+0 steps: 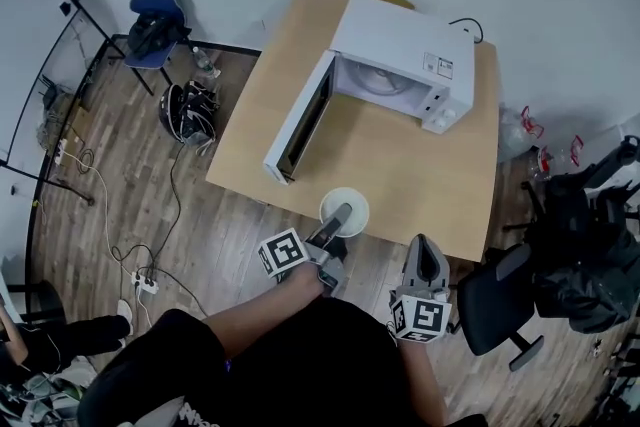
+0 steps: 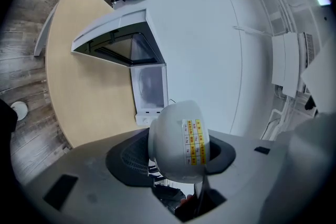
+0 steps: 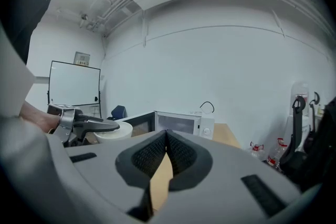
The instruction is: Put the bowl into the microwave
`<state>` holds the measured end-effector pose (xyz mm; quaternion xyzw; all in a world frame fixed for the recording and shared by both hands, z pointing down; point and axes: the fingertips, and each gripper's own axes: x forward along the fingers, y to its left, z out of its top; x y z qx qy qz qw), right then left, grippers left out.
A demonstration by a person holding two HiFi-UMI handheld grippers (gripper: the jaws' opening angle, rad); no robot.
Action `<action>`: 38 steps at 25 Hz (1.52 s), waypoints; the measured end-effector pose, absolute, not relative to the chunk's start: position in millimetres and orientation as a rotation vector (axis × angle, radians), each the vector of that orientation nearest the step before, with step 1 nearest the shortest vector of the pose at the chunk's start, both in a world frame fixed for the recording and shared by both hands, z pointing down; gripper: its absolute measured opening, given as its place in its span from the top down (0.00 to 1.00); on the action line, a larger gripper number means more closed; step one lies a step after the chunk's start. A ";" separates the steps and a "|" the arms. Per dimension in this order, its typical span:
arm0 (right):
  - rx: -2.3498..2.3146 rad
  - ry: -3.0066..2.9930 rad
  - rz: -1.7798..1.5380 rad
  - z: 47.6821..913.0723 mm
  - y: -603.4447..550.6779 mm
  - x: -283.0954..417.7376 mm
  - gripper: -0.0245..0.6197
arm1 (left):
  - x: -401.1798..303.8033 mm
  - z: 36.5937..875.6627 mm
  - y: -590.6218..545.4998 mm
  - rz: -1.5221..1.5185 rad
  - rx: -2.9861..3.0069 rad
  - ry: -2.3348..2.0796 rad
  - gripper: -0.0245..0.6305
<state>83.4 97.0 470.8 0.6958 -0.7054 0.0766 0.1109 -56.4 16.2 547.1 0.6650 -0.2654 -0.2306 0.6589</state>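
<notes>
My left gripper is shut on the rim of a white bowl, which hangs over the near edge of the wooden table. In the left gripper view the bowl, with a yellow sticker on its underside, sits clamped between the jaws. The white microwave stands at the table's far side, its door swung wide open to the left and its cavity showing. My right gripper hovers to the right of the bowl near the table edge, its jaws pressed together on nothing.
A black office chair stands right of me, with dark bags beyond it. A blue chair, a black bag and cables lie on the wooden floor at the left. A whiteboard leans at the far left.
</notes>
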 end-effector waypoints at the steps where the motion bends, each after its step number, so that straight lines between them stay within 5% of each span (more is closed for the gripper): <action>1: 2.043 -2.071 0.227 470.8 86.5 81.1 0.87 | -57.6 547.8 7.9 -0.519 1.503 -0.598 0.63; 23: 2.047 -2.082 0.298 492.2 -1.7 69.5 0.87 | -38.8 574.0 -75.9 -0.478 1.472 -0.570 0.63; 38: 2.020 -2.163 0.362 501.7 -114.5 147.0 0.87 | 22.5 606.7 -193.1 -0.474 1.453 -0.703 0.63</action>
